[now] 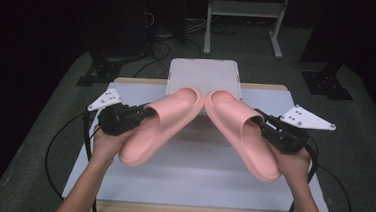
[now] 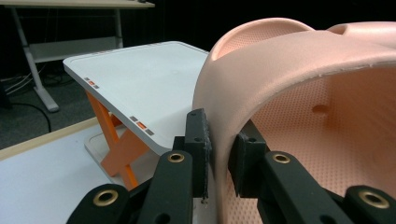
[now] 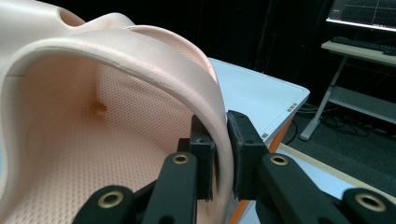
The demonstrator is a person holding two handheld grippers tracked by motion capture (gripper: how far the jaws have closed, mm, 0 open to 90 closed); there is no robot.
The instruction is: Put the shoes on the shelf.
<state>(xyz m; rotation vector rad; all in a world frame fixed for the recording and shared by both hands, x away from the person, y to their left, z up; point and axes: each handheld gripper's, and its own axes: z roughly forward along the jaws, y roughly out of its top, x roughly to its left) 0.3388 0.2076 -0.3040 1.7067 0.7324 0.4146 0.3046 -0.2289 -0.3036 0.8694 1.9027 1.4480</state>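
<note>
While clamping each pink slipper's (image 1: 160, 125) strap between closed fingers (image 2: 198, 140), lifting both toes-together toward the white stand (image 1: 203, 76).

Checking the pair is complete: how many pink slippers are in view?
2. The left slipper is clamped at its strap by the left gripper; the right slipper by the right gripper. Their toes nearly meet above the table.

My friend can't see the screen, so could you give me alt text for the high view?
Two hands hold black two-jaw grippers, the left gripper and the right gripper, each clamped on the strap of a pink foam slide sandal, left sandal and right sandal, toes meeting above a white table. A white raised stand sits behind.
</note>
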